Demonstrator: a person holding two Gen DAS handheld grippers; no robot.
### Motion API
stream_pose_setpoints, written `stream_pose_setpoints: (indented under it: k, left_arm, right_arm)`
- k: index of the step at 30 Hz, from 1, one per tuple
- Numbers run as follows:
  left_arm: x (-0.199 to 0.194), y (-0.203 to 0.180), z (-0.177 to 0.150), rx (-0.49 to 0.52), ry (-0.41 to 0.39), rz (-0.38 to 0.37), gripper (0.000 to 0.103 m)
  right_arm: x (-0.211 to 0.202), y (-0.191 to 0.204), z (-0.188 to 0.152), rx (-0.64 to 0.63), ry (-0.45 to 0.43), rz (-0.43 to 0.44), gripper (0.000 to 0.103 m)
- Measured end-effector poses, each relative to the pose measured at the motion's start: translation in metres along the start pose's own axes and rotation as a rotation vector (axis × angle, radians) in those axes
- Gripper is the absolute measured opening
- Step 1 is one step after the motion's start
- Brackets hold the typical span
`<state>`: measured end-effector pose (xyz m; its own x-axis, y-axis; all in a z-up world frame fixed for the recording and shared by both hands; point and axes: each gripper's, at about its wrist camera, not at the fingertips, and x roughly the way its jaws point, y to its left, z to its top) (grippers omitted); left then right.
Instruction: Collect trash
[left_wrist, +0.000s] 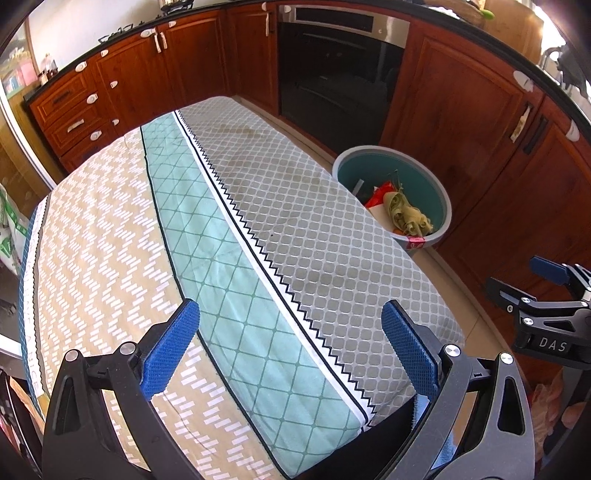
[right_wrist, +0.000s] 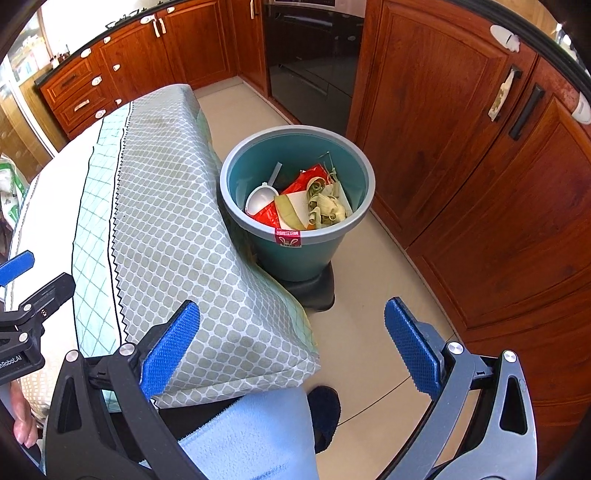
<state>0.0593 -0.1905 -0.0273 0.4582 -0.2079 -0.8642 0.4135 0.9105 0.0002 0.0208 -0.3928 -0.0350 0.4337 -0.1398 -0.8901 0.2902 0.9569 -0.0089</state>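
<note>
Left gripper (left_wrist: 290, 354): fingers spread, empty, above the cloth-covered worktop (left_wrist: 236, 236), which shows no litter. Right gripper (right_wrist: 291, 354): fingers likewise released, past the worktop's right edge. Trash (right_wrist: 310, 203) lies in the teal bin (right_wrist: 295, 247) on the floor. Judgement: collection looks finished, or needs a search elsewhere. Floor beside the bin is open.

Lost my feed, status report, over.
Left gripper open, empty. Right gripper open, empty. Trash in bin. Tablecloth bare, nothing blocking.
</note>
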Motion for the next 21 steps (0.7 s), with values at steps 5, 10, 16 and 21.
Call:
stream_pose_setpoints:
  k: [5, 10, 16, 21]
  left_arm:
    - [0.0005, 0.0015, 0.0003, 0.001, 0.0, 0.0, 0.099]
    - [0.0017, 0.0015, 0.0006, -0.002, 0.003, -0.003, 0.099]
    - [0.0035, 0.002, -0.0006, -0.001, 0.005, -0.005, 0.099]
    - [0.0031, 0.0021, -0.0009, -0.001, 0.005, -0.004, 0.099]
  right_arm:
    - [0.0018, 0.0008, 0.0018, -0.004, 0.006, 0.0, 0.096]
    - [0.0035, 0.0017, 0.0025, -0.008, 0.01, -0.001, 0.096]
    - [0.0049, 0.0025, 0.0023, -0.012, 0.013, -0.004, 0.096]
    - [0.0059, 0.0016, 0.0024, -0.01, 0.015, -0.006, 0.096]
